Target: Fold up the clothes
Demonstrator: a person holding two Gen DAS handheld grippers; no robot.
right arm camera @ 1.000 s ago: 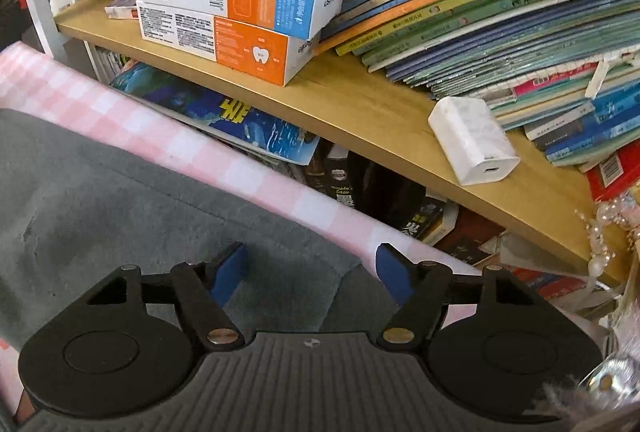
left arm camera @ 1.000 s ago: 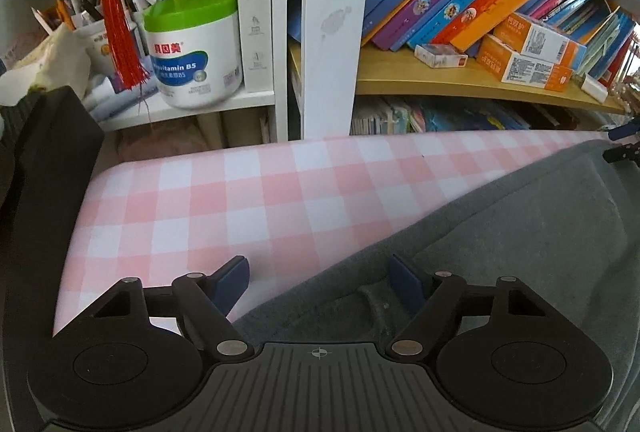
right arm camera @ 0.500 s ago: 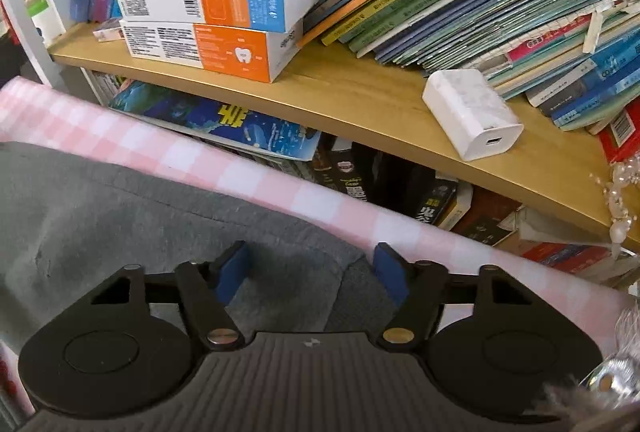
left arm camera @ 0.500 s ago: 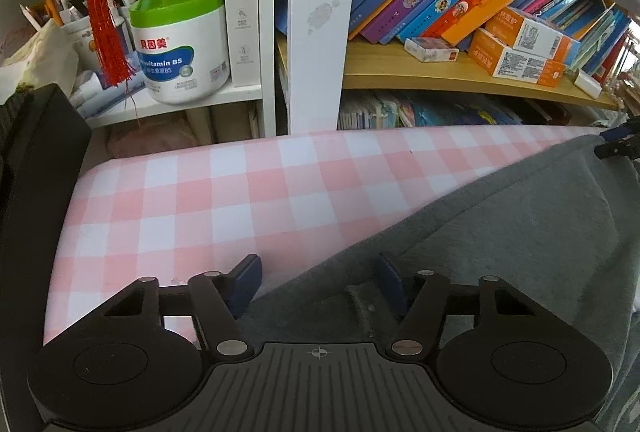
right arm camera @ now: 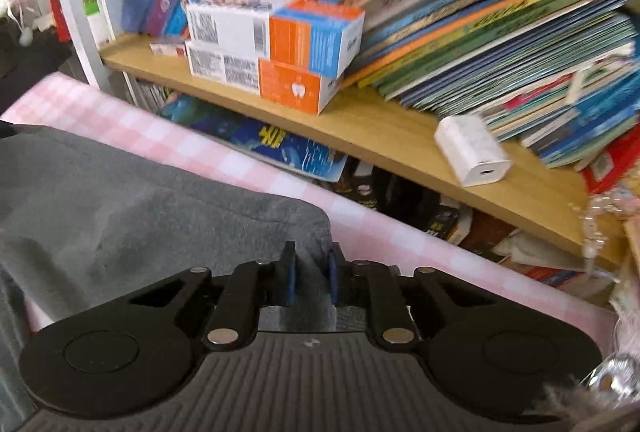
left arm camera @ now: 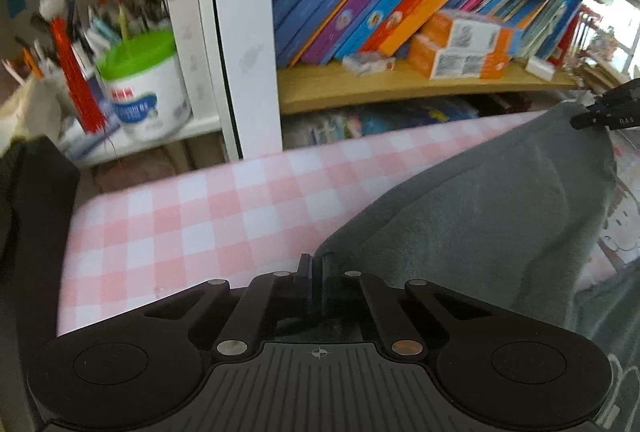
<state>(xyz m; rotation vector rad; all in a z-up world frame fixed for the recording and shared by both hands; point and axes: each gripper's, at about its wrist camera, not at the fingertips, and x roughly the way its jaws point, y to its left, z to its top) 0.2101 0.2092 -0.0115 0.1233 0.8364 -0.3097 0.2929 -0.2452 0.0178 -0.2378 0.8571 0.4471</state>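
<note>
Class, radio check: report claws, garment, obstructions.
Left claw shut on grey garment corner. Right claw shut on the other corner. Garment lifted off pink checked cloth. Nothing in the way.

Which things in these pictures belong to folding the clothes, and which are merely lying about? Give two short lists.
Part of the job:
grey garment
left gripper, shut on a garment corner
right gripper, shut on another corner
pink checked cloth underneath

Lying about:
books
orange boxes
white charger
green-lidded tub
red tassel
</note>
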